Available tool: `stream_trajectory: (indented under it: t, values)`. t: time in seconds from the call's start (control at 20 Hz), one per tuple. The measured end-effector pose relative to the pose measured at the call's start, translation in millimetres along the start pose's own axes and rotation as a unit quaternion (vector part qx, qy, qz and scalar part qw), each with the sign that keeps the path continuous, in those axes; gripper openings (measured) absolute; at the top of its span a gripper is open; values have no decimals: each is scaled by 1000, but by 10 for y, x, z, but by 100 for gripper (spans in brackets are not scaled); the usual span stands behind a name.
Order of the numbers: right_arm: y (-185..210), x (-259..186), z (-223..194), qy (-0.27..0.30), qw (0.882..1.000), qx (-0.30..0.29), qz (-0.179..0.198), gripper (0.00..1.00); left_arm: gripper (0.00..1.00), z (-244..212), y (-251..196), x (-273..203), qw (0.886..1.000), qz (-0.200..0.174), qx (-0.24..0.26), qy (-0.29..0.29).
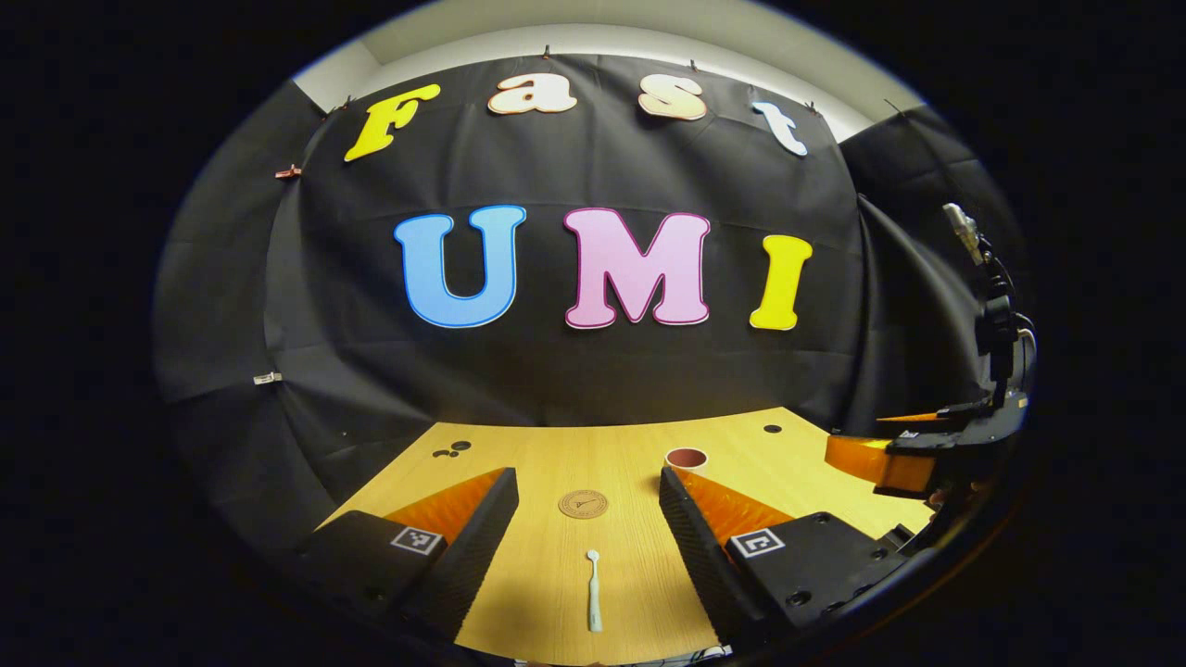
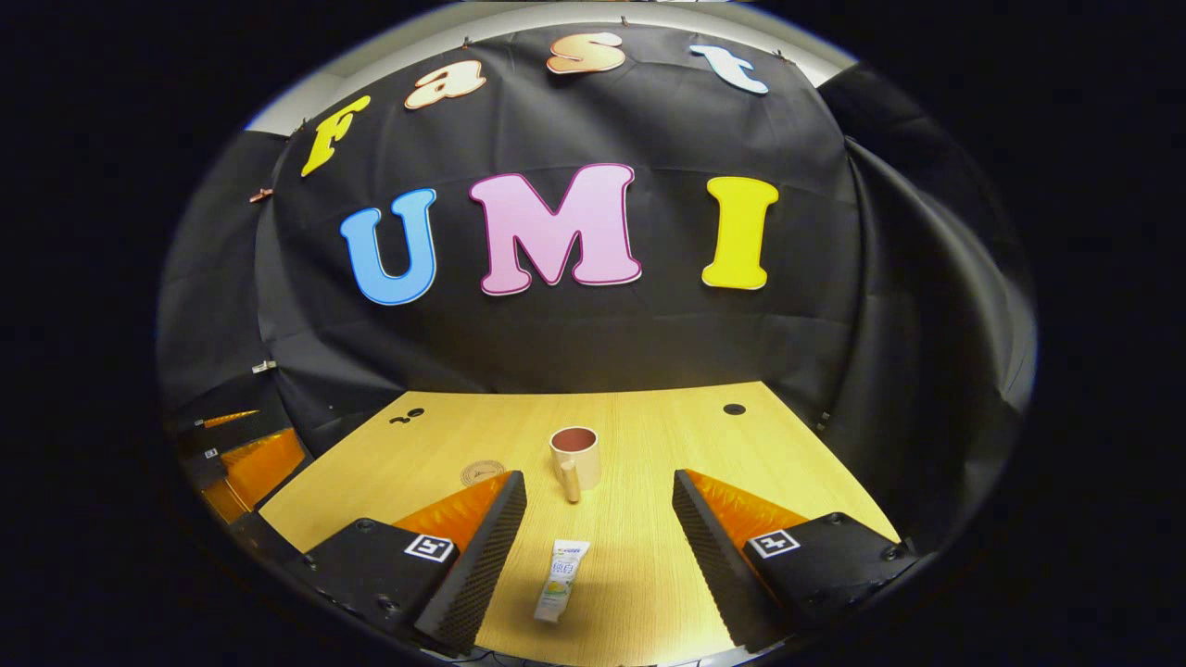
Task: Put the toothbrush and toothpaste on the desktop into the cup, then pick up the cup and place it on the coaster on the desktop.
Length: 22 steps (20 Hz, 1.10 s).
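Left gripper [image 1: 588, 519] spread wide above slim white toothbrush [image 1: 594, 593] flat on wooden desktop [image 2: 649, 435], right gripper [image 2: 598, 528] equally wide over white toothpaste tube [image 2: 561, 580]; risk: fingertips skidding either thin item instead of lifting it toward pink mug [image 2: 576, 458].

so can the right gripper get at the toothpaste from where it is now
Probably yes. In the right gripper view the toothpaste lies flat on the desktop between the open fingers of the right gripper, with nothing between them. The cup stands farther back, out of the way.
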State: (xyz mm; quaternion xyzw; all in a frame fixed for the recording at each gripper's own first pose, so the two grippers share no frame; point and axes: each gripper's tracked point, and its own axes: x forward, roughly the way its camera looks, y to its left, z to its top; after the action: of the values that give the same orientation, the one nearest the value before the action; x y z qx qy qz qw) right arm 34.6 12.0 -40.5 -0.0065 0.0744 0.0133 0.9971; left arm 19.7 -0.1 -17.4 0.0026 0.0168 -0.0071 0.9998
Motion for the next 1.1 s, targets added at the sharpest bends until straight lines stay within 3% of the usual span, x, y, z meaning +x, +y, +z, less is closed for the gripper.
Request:
stream_trajectory:
  t: [0.3, 0.55, 0.9, 1.1]
  values:
    - [139, 233, -211, 44, 999, 8, 25, 98, 97, -94, 148, 44, 999, 27, -11, 16]
    - [298, 540, -575, 114, 992, 10, 48, 98, 97, -245, 323, 49, 997, 59, -31, 35]
    - [321, 767, -1247, 238, 969, 26, 56, 98, 97, -687, 592, 2, 987, 128, -52, 87]
    - [373, 829, -1695, 306, 949, 5, 70, 99, 97, -954, 662, -68, 979, 156, -48, 125]
